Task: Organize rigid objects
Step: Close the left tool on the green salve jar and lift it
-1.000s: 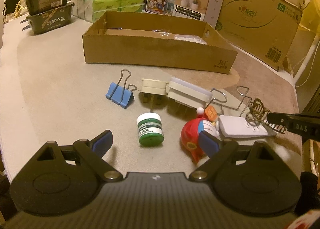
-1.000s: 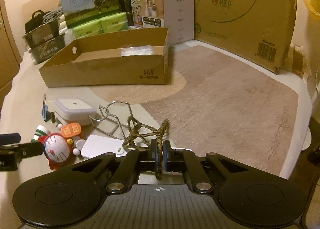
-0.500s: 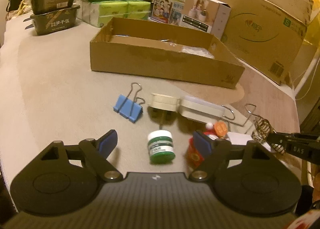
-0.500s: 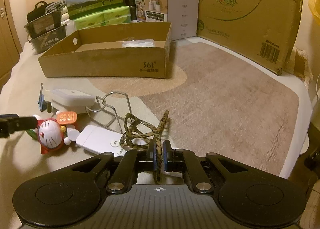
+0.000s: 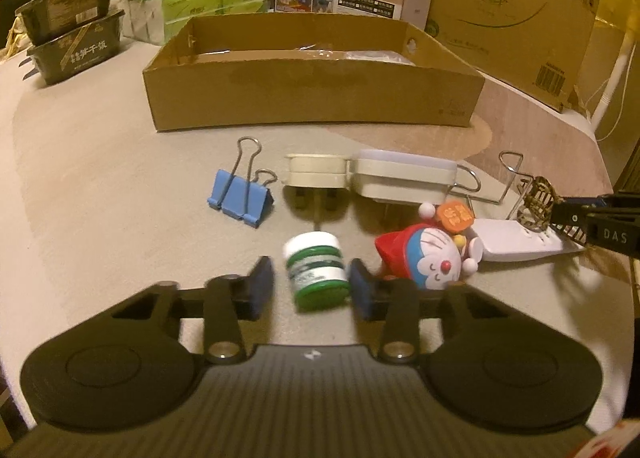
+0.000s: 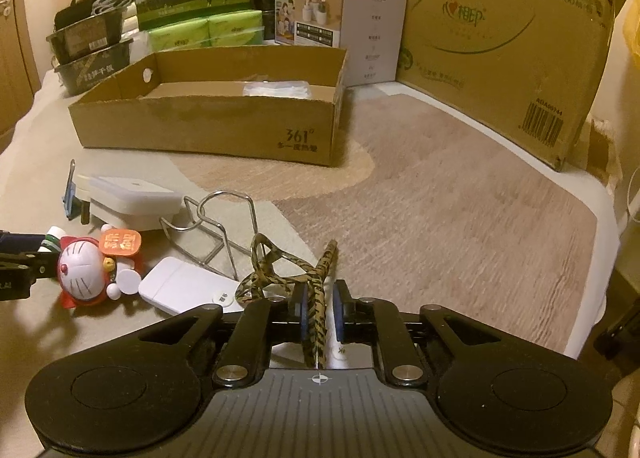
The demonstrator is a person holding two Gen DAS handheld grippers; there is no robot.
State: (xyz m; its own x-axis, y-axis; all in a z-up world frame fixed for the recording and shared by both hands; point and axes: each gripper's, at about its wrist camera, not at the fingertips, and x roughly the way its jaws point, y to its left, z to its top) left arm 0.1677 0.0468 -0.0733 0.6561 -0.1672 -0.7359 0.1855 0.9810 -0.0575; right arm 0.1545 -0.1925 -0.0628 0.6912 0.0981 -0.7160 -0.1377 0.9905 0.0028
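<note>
step: pick | left gripper [image 5: 310,286] clamped on salve jar [image 5: 316,268] | right gripper [image 6: 319,310] opening, patterned hair clip [image 6: 316,298] between jaws | next: jar into cardboard box [image 5: 312,98] beyond

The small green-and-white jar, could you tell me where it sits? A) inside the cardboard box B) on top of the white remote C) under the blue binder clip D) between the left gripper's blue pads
D: the jar lies on the table between the left gripper's blue pads.
</note>
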